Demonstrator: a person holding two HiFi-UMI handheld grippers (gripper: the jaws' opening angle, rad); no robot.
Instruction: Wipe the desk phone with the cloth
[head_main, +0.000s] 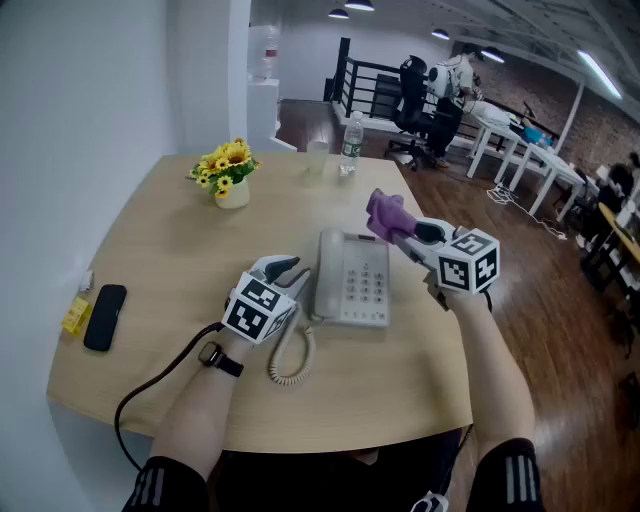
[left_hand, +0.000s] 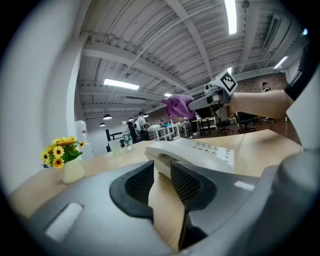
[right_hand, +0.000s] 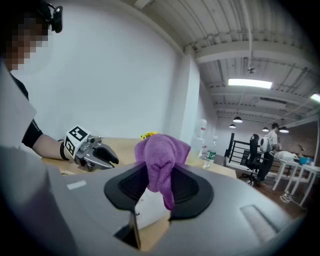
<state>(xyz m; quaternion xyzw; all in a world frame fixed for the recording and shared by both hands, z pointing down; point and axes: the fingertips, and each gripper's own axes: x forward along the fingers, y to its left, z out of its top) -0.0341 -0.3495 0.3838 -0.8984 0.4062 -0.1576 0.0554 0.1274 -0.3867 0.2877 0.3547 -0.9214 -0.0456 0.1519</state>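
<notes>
A white desk phone (head_main: 352, 280) lies in the middle of the round wooden table (head_main: 170, 260), its handset on the cradle at its left side. My right gripper (head_main: 396, 229) hovers over the phone's far right corner, shut on a purple cloth (head_main: 385, 212) that bunches out past the jaws; the cloth (right_hand: 161, 162) hangs between them in the right gripper view. My left gripper (head_main: 288, 274) rests low beside the handset, open, with only table showing between its pads. From the left gripper view the phone (left_hand: 195, 152) lies just ahead and the cloth (left_hand: 177, 105) is above it.
A vase of yellow flowers (head_main: 230, 176), a plastic cup (head_main: 317, 160) and a water bottle (head_main: 350, 141) stand at the table's far side. A black mobile phone (head_main: 104, 316) and a yellow item (head_main: 76, 314) lie at the left edge. The coiled cord (head_main: 291, 359) trails toward me.
</notes>
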